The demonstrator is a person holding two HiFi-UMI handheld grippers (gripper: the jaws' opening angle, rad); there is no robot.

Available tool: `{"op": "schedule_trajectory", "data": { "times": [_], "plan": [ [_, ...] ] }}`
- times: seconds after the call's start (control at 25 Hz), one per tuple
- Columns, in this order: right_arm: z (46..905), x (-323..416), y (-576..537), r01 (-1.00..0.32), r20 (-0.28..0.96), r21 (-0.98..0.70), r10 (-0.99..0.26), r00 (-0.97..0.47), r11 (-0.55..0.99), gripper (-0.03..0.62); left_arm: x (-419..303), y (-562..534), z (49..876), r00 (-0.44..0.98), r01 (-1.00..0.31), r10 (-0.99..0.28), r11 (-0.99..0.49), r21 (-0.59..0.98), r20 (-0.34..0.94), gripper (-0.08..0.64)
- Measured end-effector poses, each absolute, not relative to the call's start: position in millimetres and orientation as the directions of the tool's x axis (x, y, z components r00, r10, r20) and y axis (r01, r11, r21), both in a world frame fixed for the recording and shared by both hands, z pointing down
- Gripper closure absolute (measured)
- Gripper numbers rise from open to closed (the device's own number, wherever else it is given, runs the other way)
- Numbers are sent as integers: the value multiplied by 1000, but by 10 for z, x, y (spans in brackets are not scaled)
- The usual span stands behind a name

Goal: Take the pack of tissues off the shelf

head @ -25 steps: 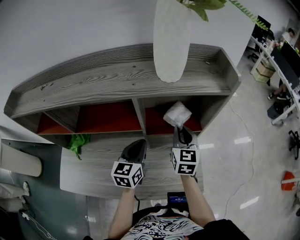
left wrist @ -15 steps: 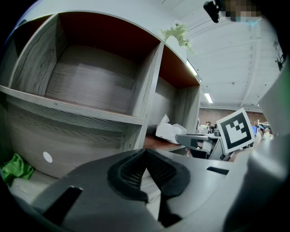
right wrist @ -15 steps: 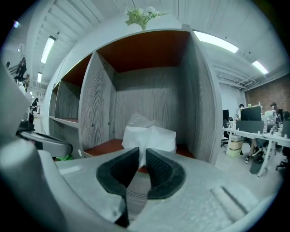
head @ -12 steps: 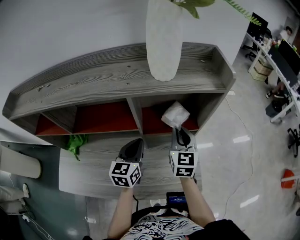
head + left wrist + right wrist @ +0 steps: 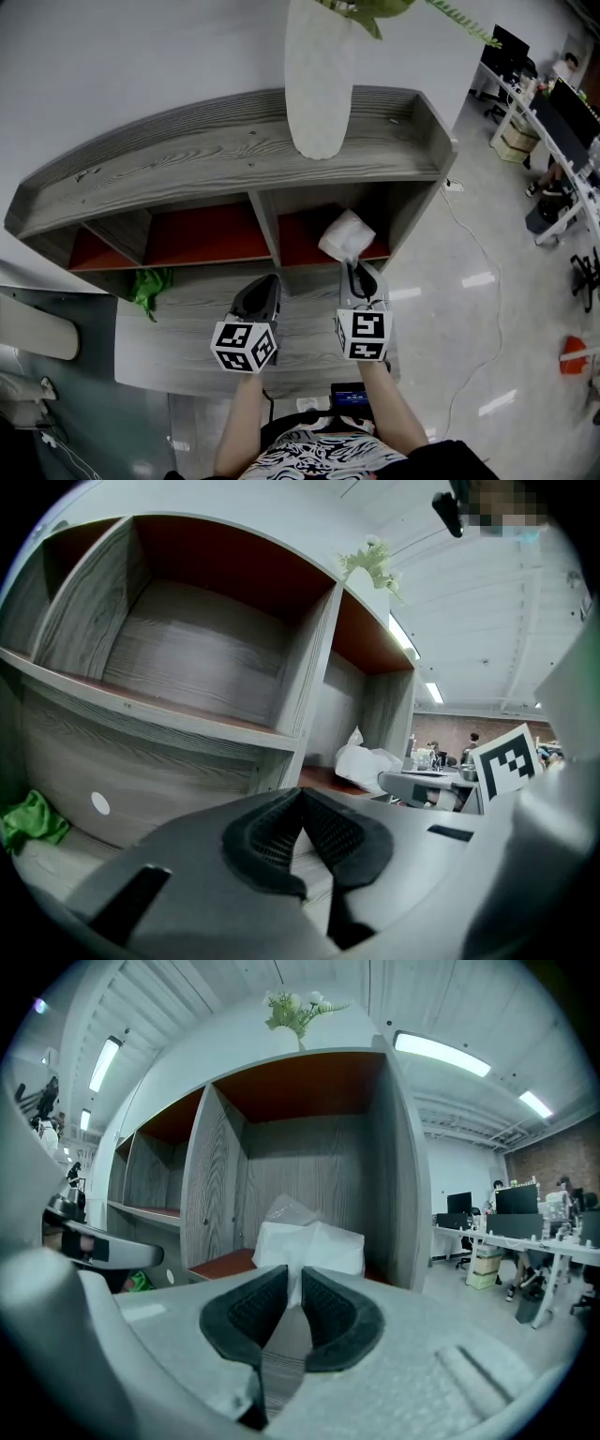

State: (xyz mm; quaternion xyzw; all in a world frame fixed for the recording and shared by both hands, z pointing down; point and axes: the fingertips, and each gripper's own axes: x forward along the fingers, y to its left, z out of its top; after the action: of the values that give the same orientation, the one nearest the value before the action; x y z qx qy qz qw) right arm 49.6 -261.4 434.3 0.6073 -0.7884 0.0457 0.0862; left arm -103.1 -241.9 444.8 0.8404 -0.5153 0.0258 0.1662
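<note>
The pack of tissues, at the mouth of the shelf's right compartment, looks light, soft and crinkly, so the right hand-held gripper pinching its near wrapper edge seems apt, while the left hand-held gripper is pressed together, empty.

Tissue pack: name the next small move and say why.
Probably draw the right gripper straight back toward the person: its fingers are closed on the tissue pack at its near edge, and the pack sits at the mouth of the shelf's right compartment.
</note>
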Motion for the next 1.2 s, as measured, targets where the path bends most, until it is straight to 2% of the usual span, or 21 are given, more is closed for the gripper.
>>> {"op": "schedule_trajectory", "data": {
  "times": [0.24, 0.52, 1.2],
  "plan": [
    [4227, 518, -2494, -964, 170, 34, -952, -253, 262, 541, -1035, -2368, 4329, 491, -845, -854, -418, 334, 173, 554],
    [4226, 556, -2323, -966, 168, 28, -954, -250, 258, 541, -1183, -2325, 4177, 476, -847, -867, -406, 344, 148, 554],
    [4106, 675, -1765, -972, 136, -4, -963, -234, 235, 541, -1025, -2019, 4043, 475, -871, -867, -439, 220, 151, 554]
  ]
}}
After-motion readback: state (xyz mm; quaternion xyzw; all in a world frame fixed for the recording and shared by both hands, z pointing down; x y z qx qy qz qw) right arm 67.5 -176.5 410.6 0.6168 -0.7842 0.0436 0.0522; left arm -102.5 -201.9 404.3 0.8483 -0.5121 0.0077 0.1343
